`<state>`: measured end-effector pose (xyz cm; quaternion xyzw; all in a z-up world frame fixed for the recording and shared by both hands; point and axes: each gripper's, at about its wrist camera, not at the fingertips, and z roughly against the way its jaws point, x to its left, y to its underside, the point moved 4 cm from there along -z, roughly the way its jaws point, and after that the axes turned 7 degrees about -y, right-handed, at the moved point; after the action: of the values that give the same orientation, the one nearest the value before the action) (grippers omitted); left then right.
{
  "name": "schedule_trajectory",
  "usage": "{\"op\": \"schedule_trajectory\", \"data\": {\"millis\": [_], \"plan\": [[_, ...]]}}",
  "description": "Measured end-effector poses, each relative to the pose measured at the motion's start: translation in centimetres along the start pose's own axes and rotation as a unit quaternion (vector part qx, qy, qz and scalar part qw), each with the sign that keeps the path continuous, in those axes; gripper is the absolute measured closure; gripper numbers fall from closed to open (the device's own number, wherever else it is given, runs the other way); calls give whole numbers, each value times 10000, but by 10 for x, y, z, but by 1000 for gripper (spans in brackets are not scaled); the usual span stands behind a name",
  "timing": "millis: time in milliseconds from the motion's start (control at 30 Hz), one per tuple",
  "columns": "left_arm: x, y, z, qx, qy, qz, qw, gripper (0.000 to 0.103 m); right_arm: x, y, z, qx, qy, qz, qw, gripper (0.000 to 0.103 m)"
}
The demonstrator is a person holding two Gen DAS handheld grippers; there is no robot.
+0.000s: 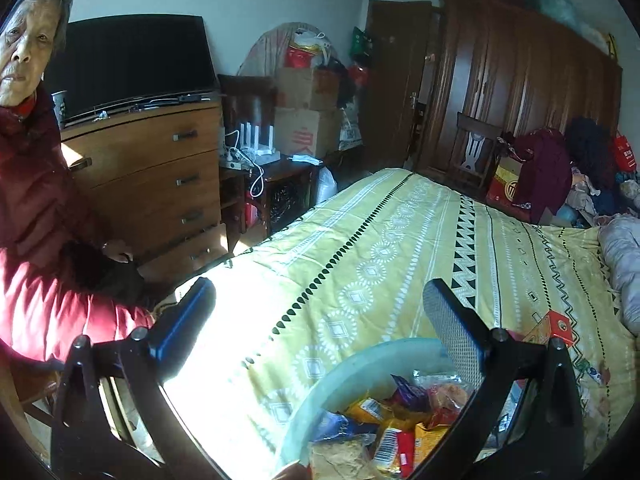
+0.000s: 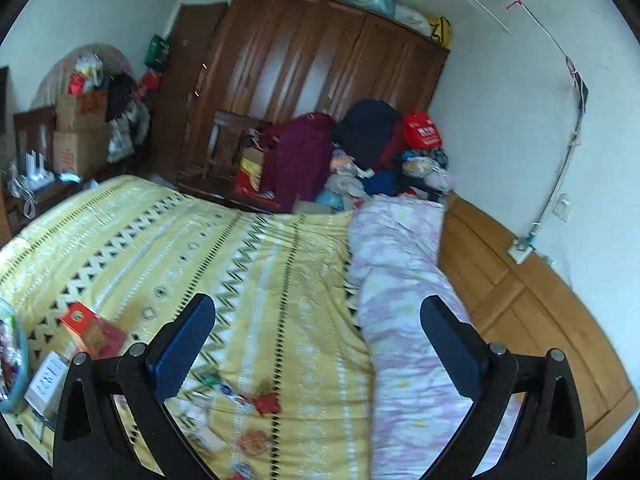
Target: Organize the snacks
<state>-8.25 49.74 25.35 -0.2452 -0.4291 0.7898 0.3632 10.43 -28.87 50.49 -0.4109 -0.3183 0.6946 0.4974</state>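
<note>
both grippers, left (image 1: 320,320) and right (image 2: 318,334), hover over the bed (image 1: 360,248), jaws wide open, holding nothing; snacks (image 1: 394,416) fill the bowl (image 1: 340,368).

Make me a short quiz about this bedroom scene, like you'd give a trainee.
1. True or false: the right gripper is clamped on a snack.
2. Where do most of the snacks sit? A) in the pale green bowl B) on the dresser C) on the floor
3. Fill in: the red box lies on the ______ bedspread.

Key:
1. False. Its fingers stand wide apart, with nothing between them.
2. A. A few loose wrappers also lie on the bedspread.
3. Yellow.
</note>
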Motion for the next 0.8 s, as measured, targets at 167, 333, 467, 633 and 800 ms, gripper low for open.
{"op": "schedule_trajectory", "data": {"millis": [167, 333, 467, 633, 800], "plan": [[-64, 11, 25, 167, 613, -95, 9979, 0, 89, 5, 12, -565, -1202, -256, 9908, 0], [-109, 37, 43, 338, 1131, 7, 9930, 0, 226, 14, -3, -478, -2291, -559, 9706, 0], [-123, 59, 30, 814, 1236, 88, 9889, 0, 338, 25, 7, -589, -3045, -495, 9494, 0], [-116, 76, 9, 1204, 1150, 646, 9839, 0, 454, 35, 28, -708, -3502, 196, 9338, 0], [-94, 61, 36, 675, 1467, 1451, 9761, 0, 498, 36, 1, -635, -2117, 532, 9738, 0]]}}
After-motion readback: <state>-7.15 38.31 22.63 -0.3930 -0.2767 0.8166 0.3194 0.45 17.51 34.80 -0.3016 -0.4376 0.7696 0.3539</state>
